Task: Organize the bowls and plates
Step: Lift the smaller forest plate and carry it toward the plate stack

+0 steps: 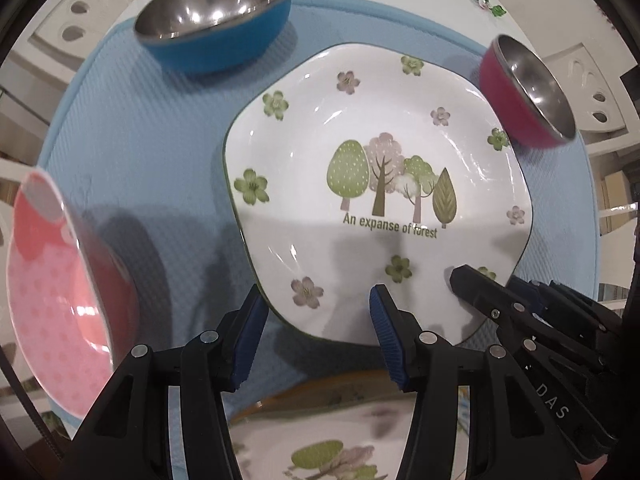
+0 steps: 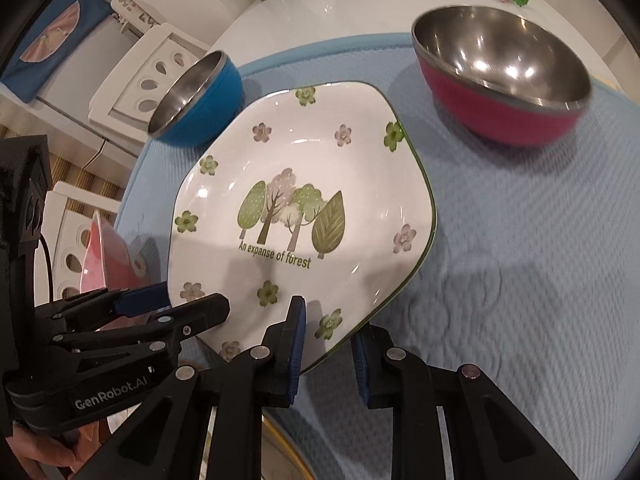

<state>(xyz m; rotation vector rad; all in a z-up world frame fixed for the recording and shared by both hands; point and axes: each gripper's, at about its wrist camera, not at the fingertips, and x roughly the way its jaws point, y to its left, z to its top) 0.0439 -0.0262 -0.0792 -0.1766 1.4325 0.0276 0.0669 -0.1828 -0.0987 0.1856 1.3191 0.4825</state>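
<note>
Plate of white glazed ceramic [image 2: 372, 184], squarish with rounded corners, a thin green edge, scattered flowers, a group of trees and the words "An expanse of forest", lies over a light blue textured mat [image 1: 152, 160] on the white surface [image 2: 340, 12], directly ahead of both sets of jaws. The right gripper [image 2: 328, 356] has its jaws drawn nearly together across the plate's near rim, one blue pad over the inside of the rim and the other at its outer edge, so the rim is pinched between them. The left gripper [image 1: 320, 336] holds its jaws about half open astride a neighbouring corner of the same plate, one pad just outside the edge and the other above the white glaze; whether those pads press on it cannot be told. Beyond the left jaws and off to their left stands a blue bowl with a steel lining [image 1: 224, 44]. A magenta bowl with a steel lining [image 2: 500, 112] stands beyond the right jaws, to their right, apart from the plate. Far to the left of the left jaws a pink patterned dish [image 1: 52, 288] stands tilted. Beneath the left jaws, nearer than the held plate, shows part of a second tree-printed plate [image 1: 320, 440], blurred.
</note>
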